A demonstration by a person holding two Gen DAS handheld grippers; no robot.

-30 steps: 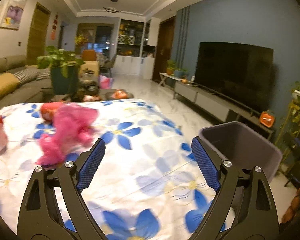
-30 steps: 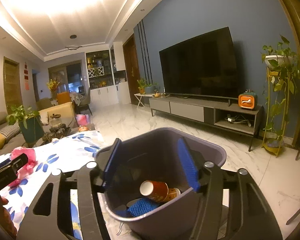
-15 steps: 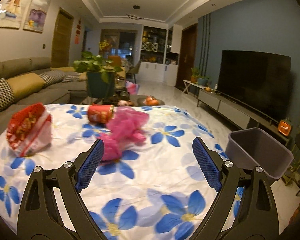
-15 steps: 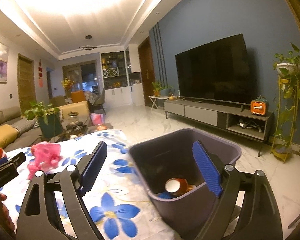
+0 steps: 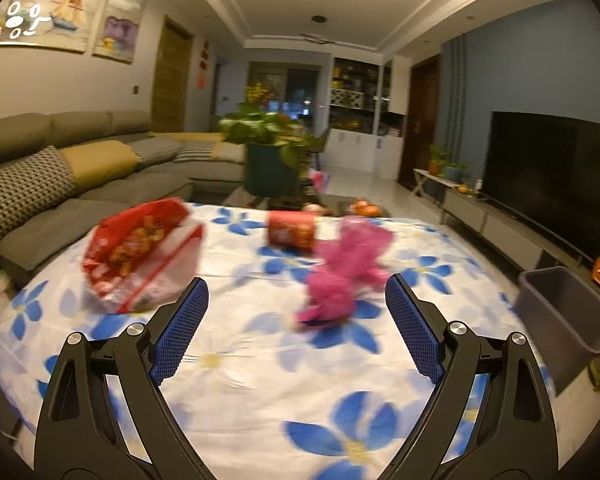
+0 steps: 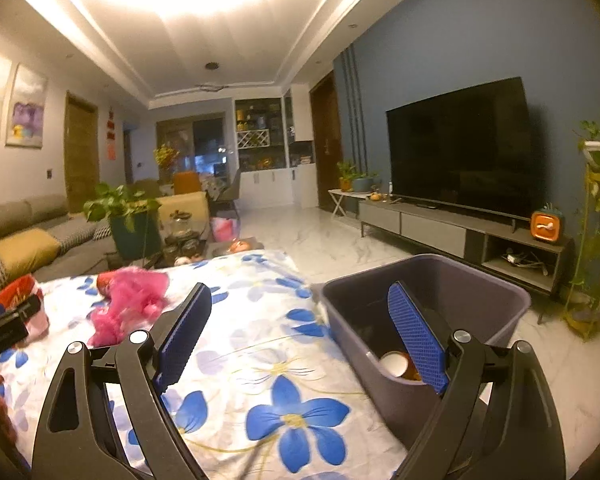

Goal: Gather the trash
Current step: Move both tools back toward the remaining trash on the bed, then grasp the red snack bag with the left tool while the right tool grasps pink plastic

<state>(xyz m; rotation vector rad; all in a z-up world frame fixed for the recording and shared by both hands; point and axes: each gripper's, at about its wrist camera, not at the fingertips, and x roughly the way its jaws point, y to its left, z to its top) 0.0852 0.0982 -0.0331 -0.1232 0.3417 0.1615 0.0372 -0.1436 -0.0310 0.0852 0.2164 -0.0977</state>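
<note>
A table under a white cloth with blue flowers (image 5: 260, 360) holds a red snack bag (image 5: 140, 256), a red paper cup (image 5: 292, 232) lying on its side and a crumpled pink plastic bag (image 5: 348, 272). My left gripper (image 5: 296, 320) is open and empty, above the cloth just short of the pink bag. A grey bin (image 6: 424, 312) stands at the table's right edge (image 5: 568, 312) with a paper cup (image 6: 394, 364) inside. My right gripper (image 6: 300, 332) is open and empty, over the table edge beside the bin. The pink bag (image 6: 132, 300) also shows in the right wrist view.
A grey sofa (image 5: 60, 168) runs along the left. A potted plant (image 5: 268, 152) stands behind the table. A TV on a low cabinet (image 6: 460, 160) lines the blue wall on the right. Tall plant stand (image 6: 596, 220) at far right.
My left gripper has swung left, from facing the bin to facing the trash on the table. My right gripper has opened wider and pulled back and left from above the bin.
</note>
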